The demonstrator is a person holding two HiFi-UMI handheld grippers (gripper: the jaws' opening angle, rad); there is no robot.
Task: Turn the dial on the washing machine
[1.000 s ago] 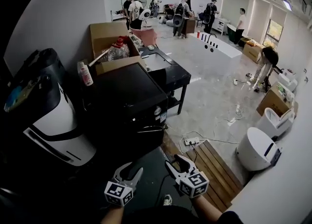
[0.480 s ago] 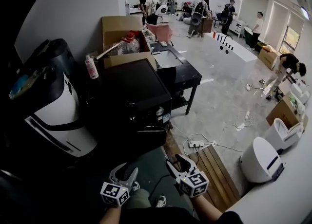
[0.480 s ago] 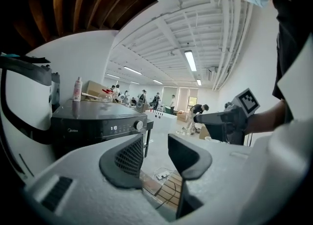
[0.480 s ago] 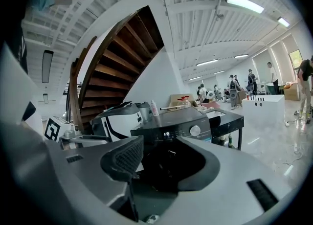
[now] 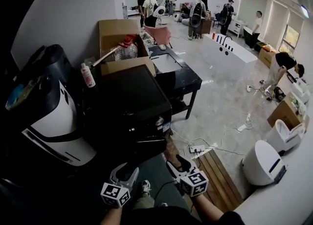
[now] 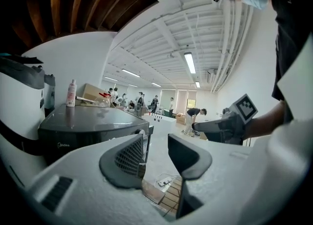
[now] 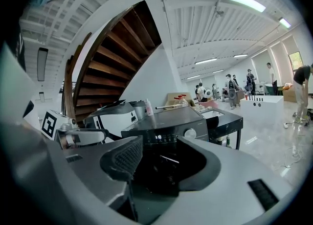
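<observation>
The black washing machine (image 5: 128,102) stands in front of me, with its round silver dial (image 5: 159,121) at the right end of the front panel. The dial (image 7: 190,133) also shows past the right jaws, beside a small lit display. Both grippers hang low, short of the machine and apart from it. My left gripper (image 5: 127,170) is open and empty (image 6: 156,153), and the dial (image 6: 139,132) shows by its left pad. My right gripper (image 5: 177,163) points at the front panel (image 7: 159,158); its jaws are opening with nothing between them.
A white and black appliance (image 5: 51,121) stands left of the machine. A spray bottle (image 5: 88,75) and a cardboard box (image 5: 117,35) sit behind it, a black table (image 5: 178,75) to its right. A power strip (image 5: 198,148), cables, wooden decking (image 5: 217,168) and white appliances (image 5: 259,155) lie right.
The head view has shifted a little. Both grippers stay low in front of the machine, about where they were. Nothing has been taken hold of.
</observation>
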